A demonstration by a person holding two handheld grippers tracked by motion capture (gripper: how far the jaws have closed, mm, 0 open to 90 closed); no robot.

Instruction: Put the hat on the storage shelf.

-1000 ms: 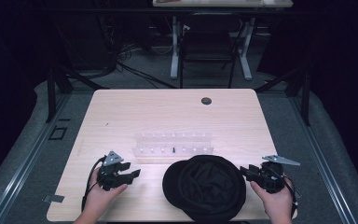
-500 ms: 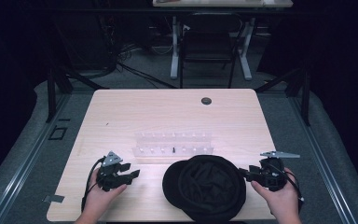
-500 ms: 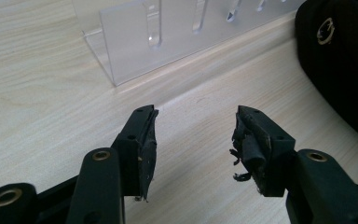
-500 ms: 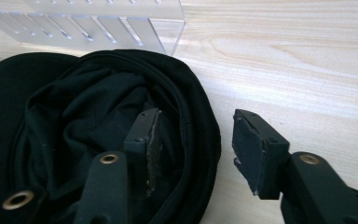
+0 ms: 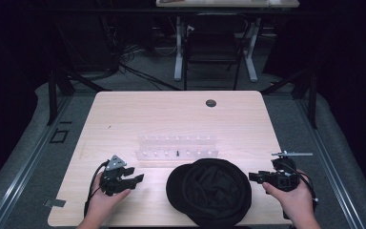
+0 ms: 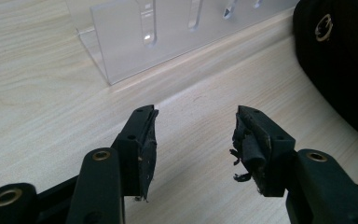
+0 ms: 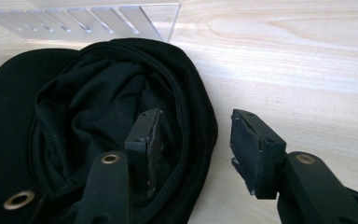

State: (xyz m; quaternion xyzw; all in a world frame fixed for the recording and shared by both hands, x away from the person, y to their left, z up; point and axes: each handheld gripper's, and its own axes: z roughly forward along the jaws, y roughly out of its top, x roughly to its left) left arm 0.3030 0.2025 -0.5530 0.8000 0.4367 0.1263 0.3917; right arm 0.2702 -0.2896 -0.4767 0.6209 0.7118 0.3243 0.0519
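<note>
At the near edge of the wooden surface (image 5: 124, 119) lies a black cap (image 5: 209, 191), hollow side up. At its 9 o'clock the left tongs (image 6: 193, 140) stand open and empty. At its 3 o'clock the right tongs (image 7: 196, 149) are open across the cap's rim. Beyond, at 12 o'clock, stands a clear rack (image 5: 177, 148).

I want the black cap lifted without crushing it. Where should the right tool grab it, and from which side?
Grip the cap by its upturned rim on the right tool's side, coming in level from the right. The cap lies opening-up, and in the right gripper view that rim already sits between the open jaws: one inside, one outside.
</note>
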